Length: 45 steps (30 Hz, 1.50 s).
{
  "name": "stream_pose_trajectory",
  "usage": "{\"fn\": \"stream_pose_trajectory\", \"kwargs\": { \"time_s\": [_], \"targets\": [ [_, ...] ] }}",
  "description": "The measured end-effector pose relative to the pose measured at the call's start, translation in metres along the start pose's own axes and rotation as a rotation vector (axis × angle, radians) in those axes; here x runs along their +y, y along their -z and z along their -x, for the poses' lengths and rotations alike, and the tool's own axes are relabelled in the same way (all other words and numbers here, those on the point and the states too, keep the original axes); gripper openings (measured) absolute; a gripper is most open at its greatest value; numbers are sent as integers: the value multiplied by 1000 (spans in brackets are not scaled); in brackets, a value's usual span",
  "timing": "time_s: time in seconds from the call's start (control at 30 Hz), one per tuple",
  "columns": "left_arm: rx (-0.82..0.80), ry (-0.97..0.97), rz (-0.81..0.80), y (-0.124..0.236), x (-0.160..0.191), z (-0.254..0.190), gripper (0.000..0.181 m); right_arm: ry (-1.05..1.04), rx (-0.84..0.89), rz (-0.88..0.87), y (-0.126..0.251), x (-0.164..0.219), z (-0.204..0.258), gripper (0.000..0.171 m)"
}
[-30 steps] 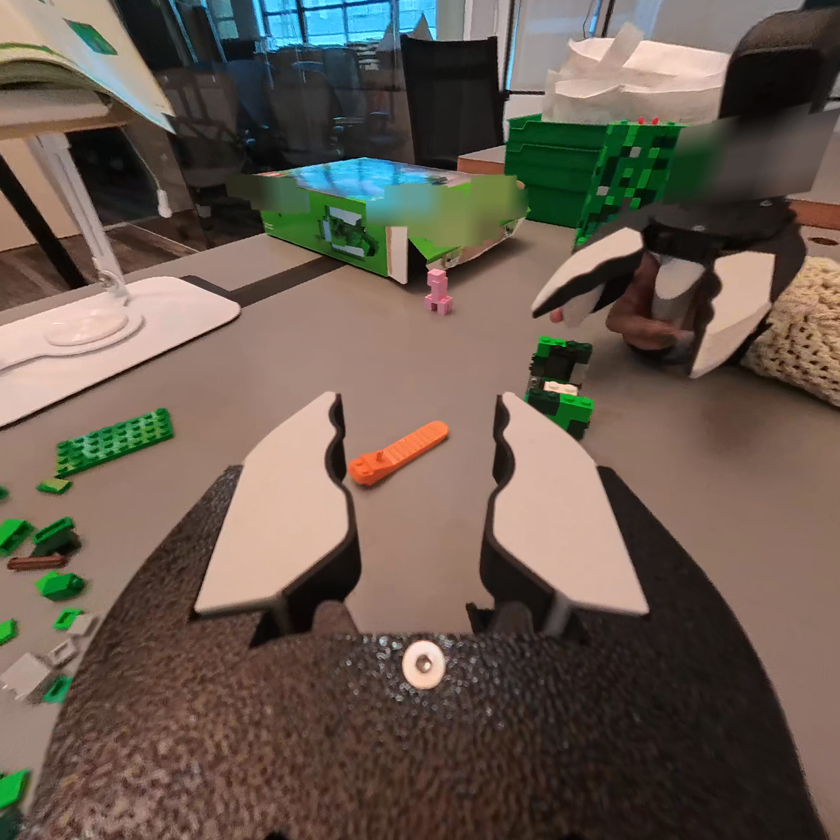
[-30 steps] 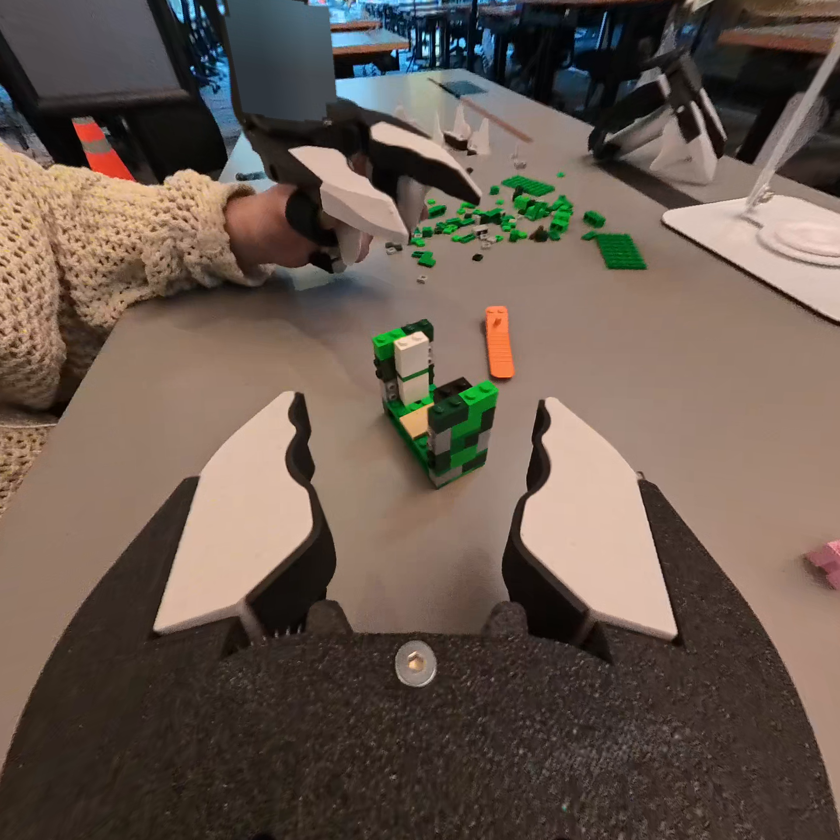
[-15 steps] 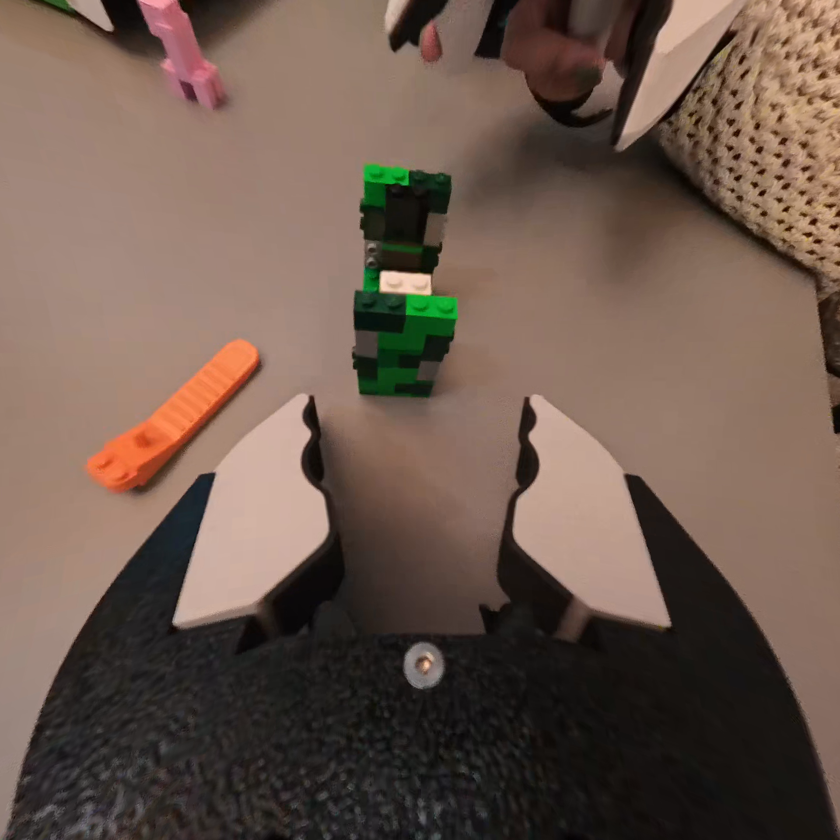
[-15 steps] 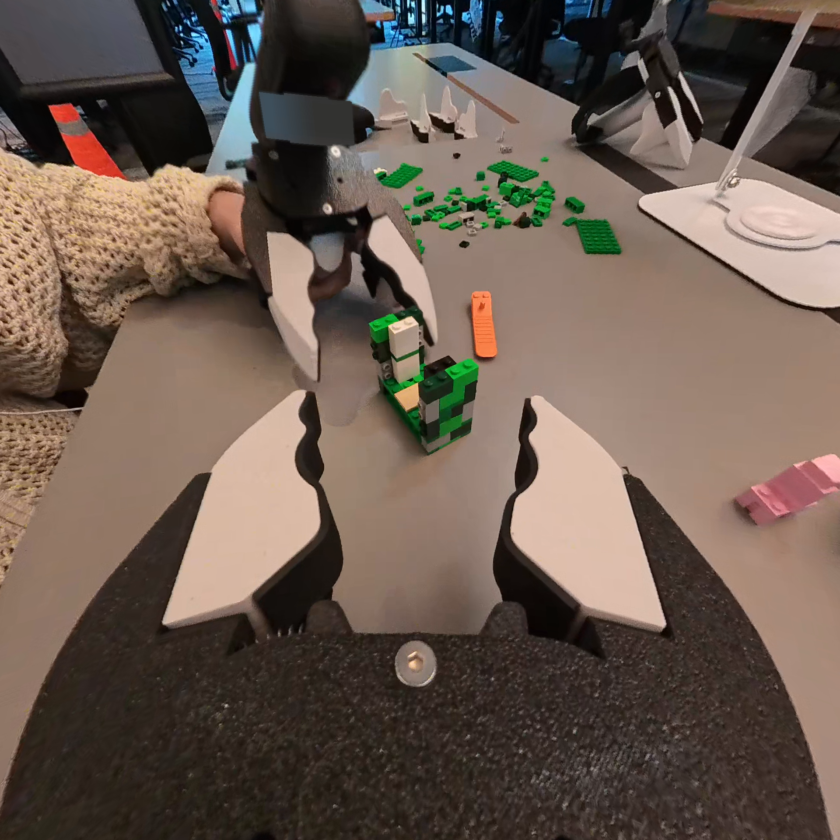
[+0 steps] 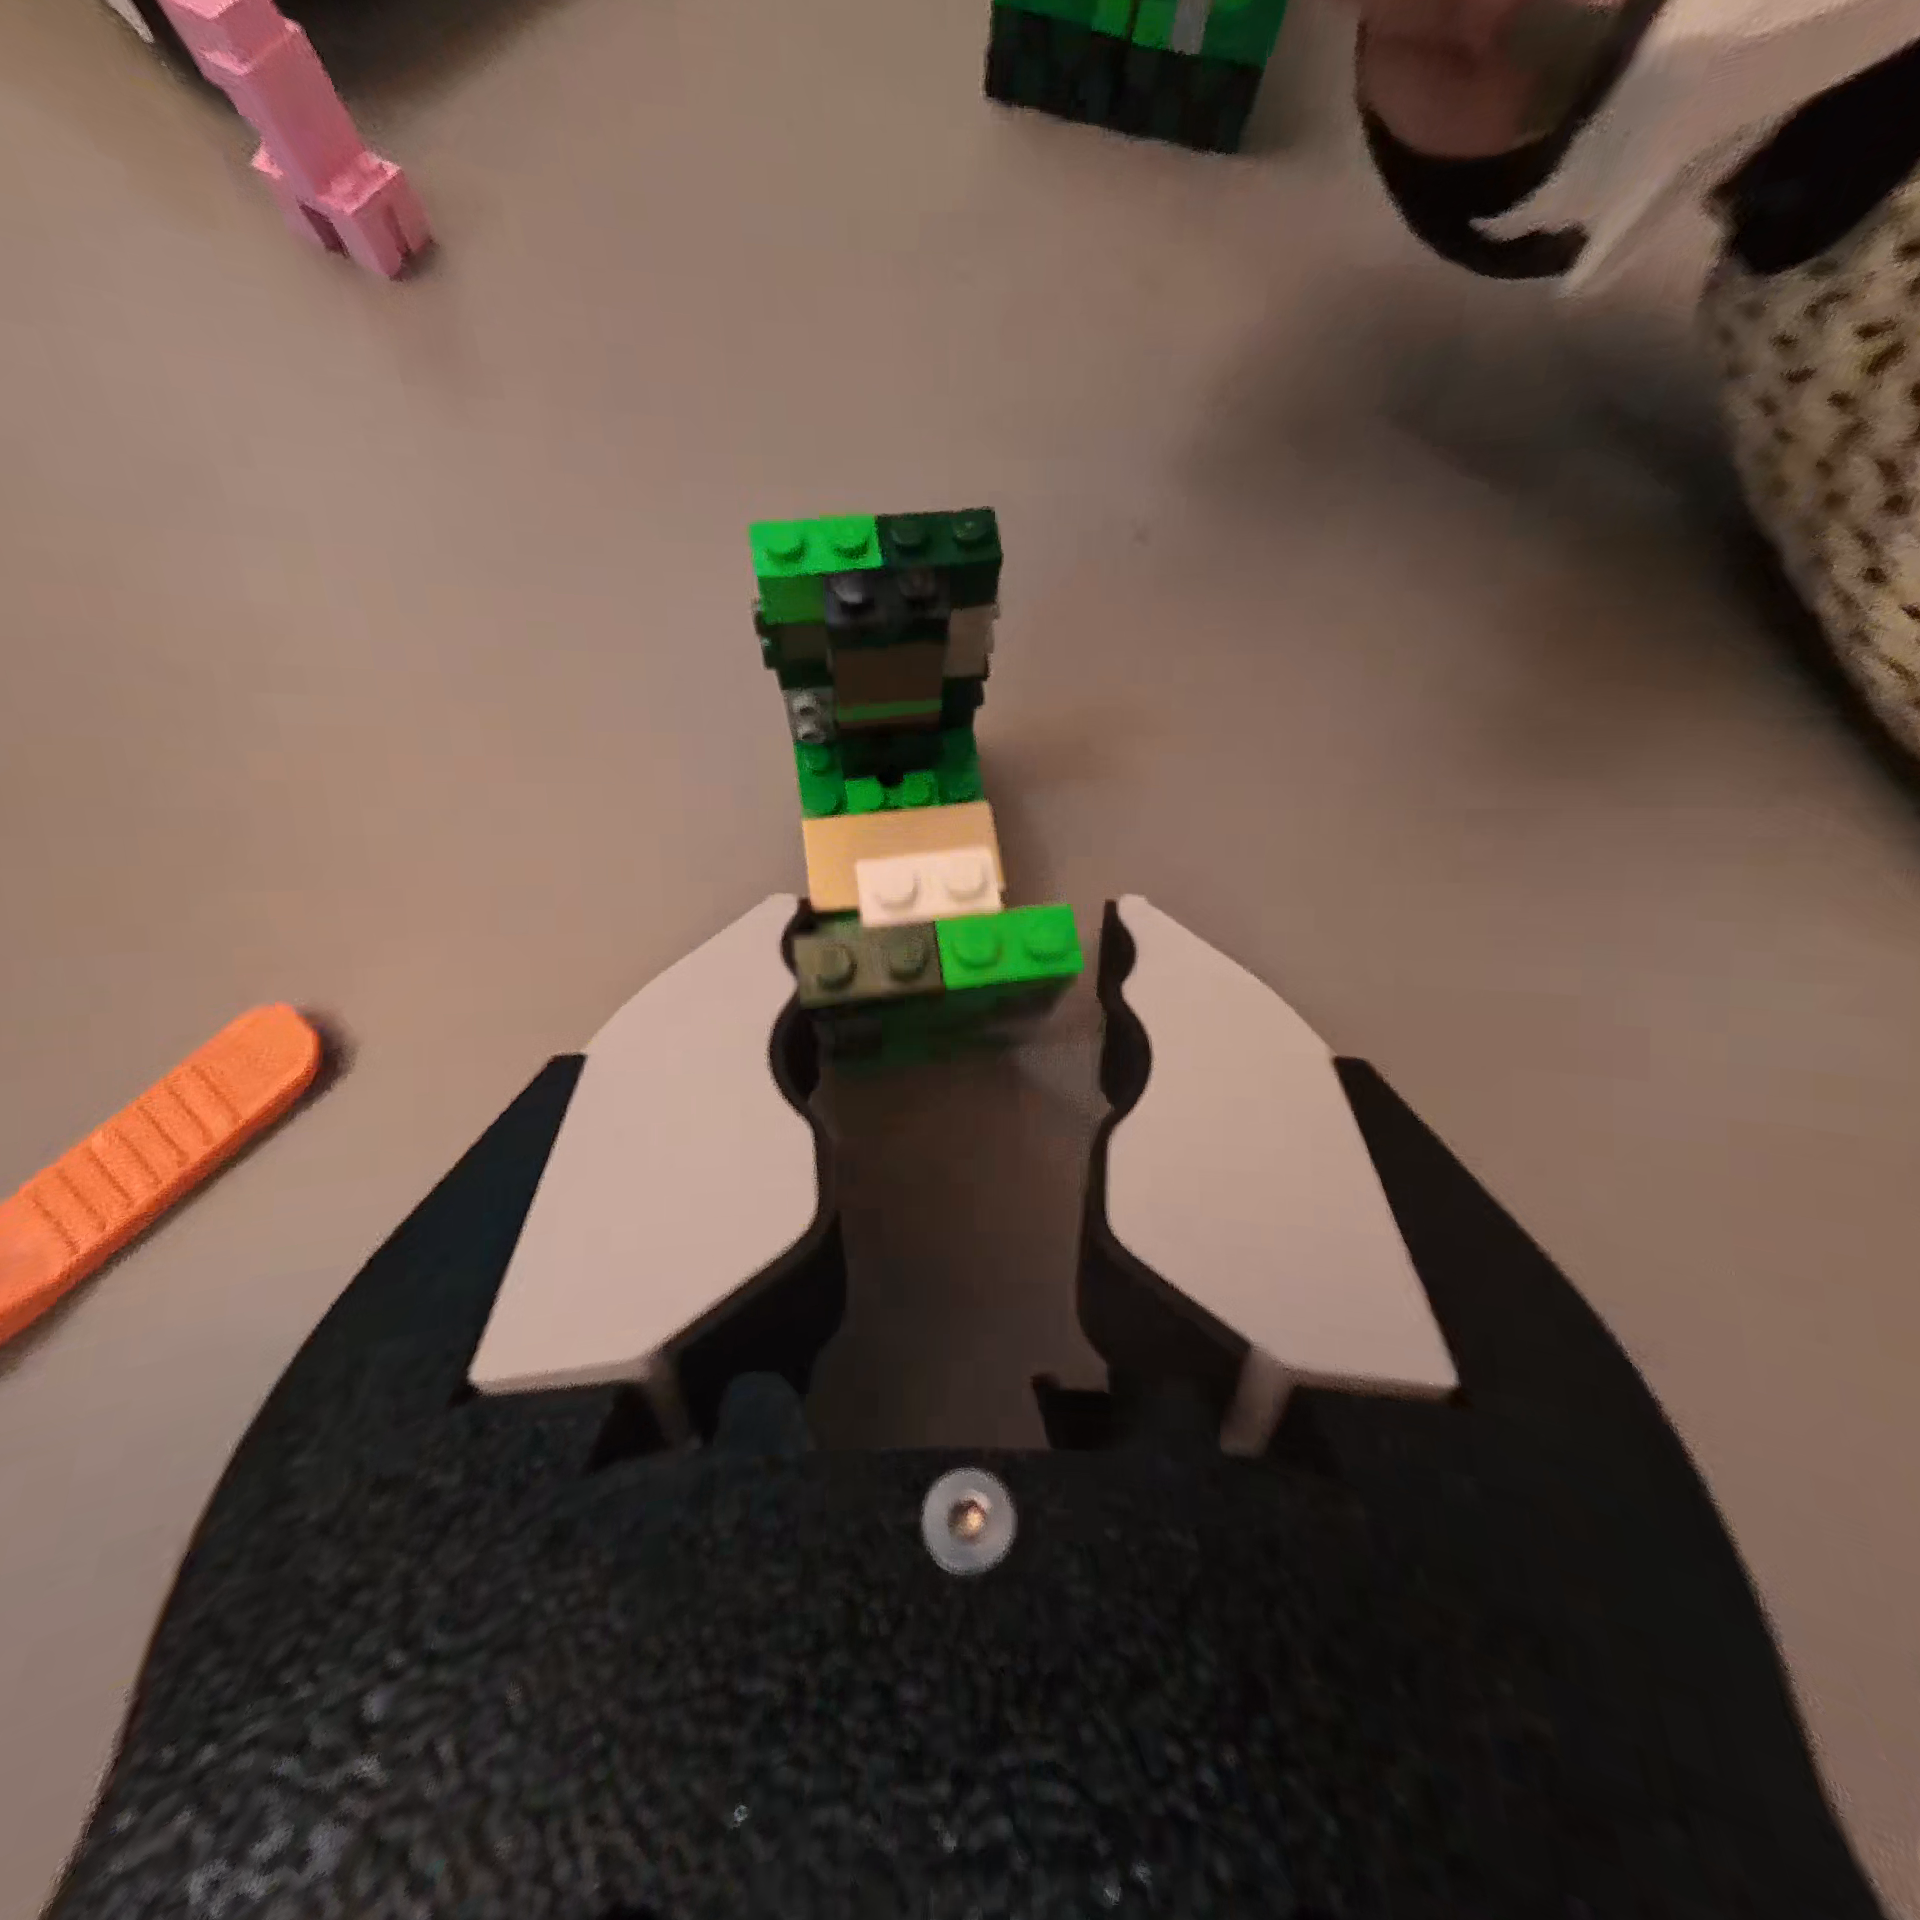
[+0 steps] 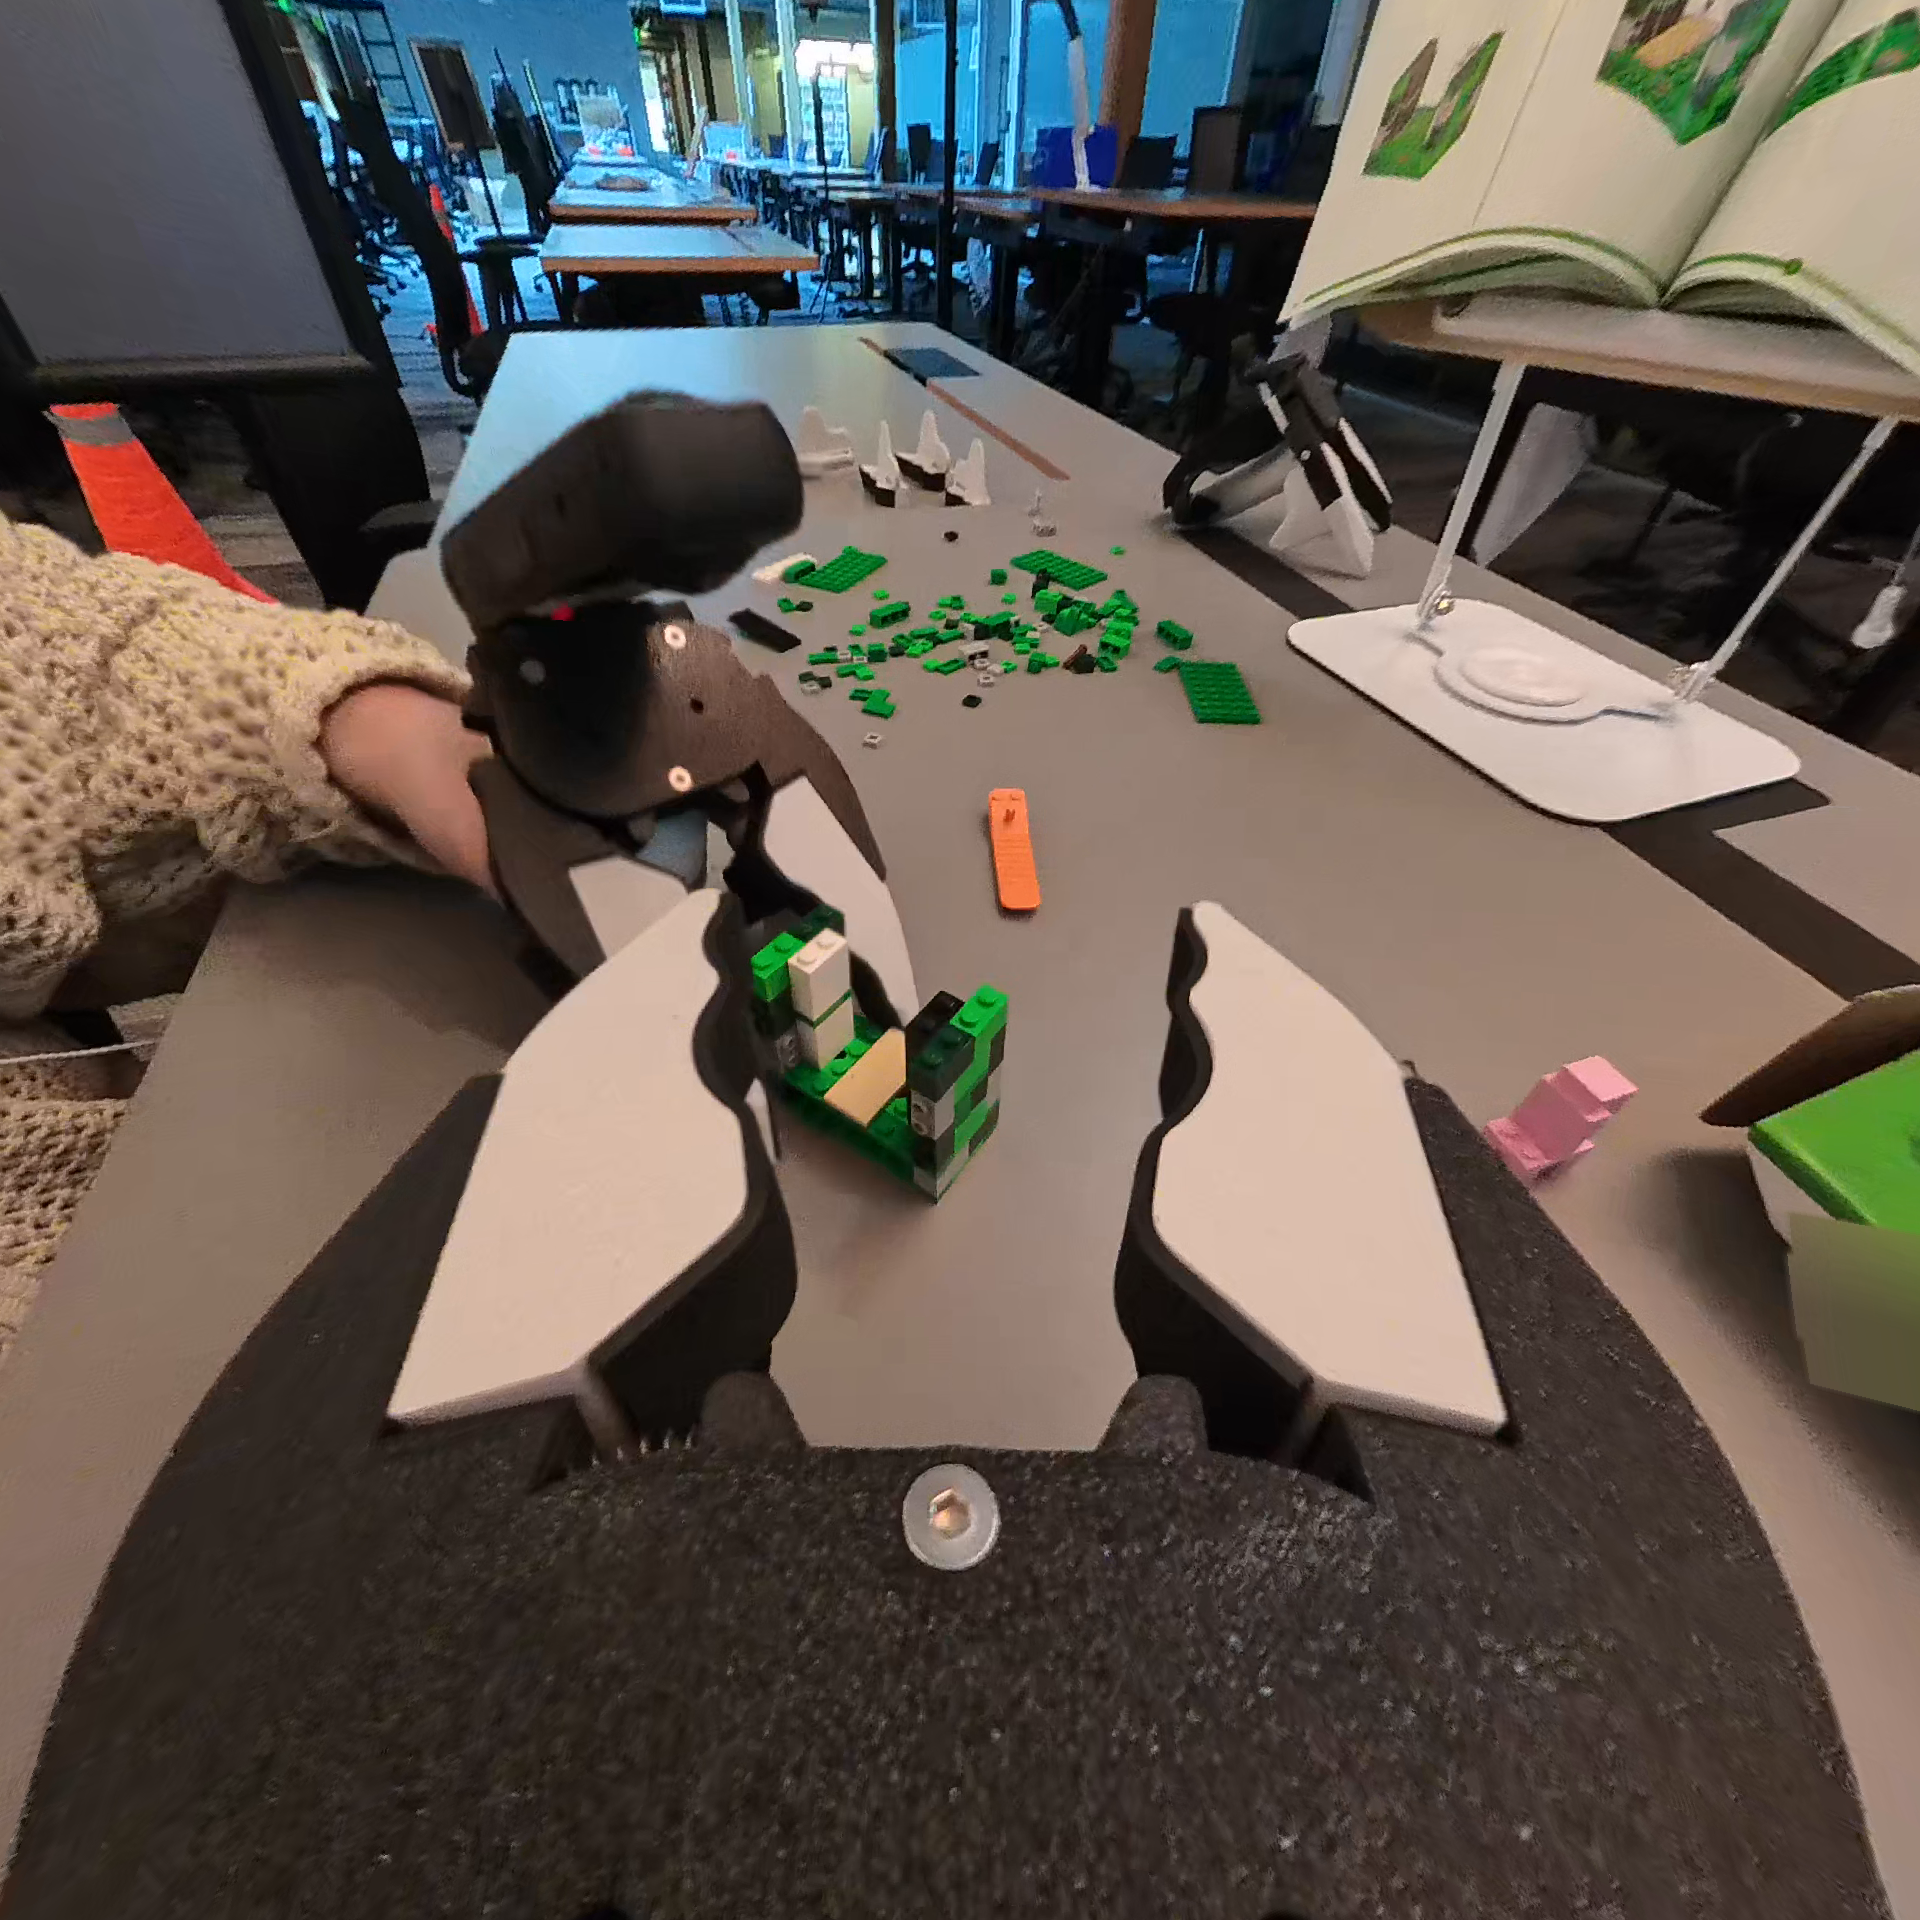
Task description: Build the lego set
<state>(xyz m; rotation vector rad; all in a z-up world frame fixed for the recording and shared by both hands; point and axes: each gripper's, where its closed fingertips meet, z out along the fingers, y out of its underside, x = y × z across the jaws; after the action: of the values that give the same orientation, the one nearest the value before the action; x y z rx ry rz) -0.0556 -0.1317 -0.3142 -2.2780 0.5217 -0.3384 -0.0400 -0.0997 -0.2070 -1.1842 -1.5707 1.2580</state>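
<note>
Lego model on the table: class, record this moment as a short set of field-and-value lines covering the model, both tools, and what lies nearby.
model: green lego build, standing on the grey table, two towers on one base
left tool: left tool, open, fingers on either side of the nearer tower; contact cannot be told
right tool: right tool, open, empty, held back from the model
orange piece: orange separator, lying flat beyond the model
pink piece: pink figure, on the table, apart from the model
loose parts: green bricks, scattered farther back
</note>
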Motion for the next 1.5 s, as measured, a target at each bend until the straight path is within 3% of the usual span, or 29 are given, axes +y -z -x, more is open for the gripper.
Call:
{"fn": "stream_pose_trajectory", "kwargs": {
  "time_s": [0.23,0.27,0.33,0.4,0.5,0.6,0.7,0.77,0.83,0.93,1.0,1.2,1.5],
  "targets": [
    [-55,53,-30,-35,-33,8,46,52,61,-100,14,-20,-5,73],
    [-49,59,-39,-40,-38,8,51,67,77,-117,17,-23,-6,73],
    [-45,57,-38,-45,-41,9,95,90,103,-161,22,-31,-8,74],
    [-62,28,-53,-35,-40,11,110,104,123,-217,28,-41,-9,72],
    [-102,-43,-97,10,-28,18,112,129,121,-299,35,-55,-3,69],
    [-194,-84,-169,81,-4,46,107,141,27,-353,31,-70,21,67],
    [-502,1,-140,171,49,134,93,149,-116,-365,11,-77,56,67],
    [-598,174,-118,225,88,192,86,132,-230,-360,-8,-75,80,67],
    [-549,276,-66,256,119,234,85,93,-333,-335,-26,-67,99,68],
    [-313,150,79,265,147,256,80,55,-399,-250,-46,-47,110,69],
    [-253,61,239,266,168,268,83,51,-398,-204,-54,-36,110,69],
    [-184,51,531,256,202,295,90,22,-396,-162,-61,-24,105,69],
    [-164,133,704,262,224,301,85,33,-381,-154,-61,-23,103,68]
  ]
}}
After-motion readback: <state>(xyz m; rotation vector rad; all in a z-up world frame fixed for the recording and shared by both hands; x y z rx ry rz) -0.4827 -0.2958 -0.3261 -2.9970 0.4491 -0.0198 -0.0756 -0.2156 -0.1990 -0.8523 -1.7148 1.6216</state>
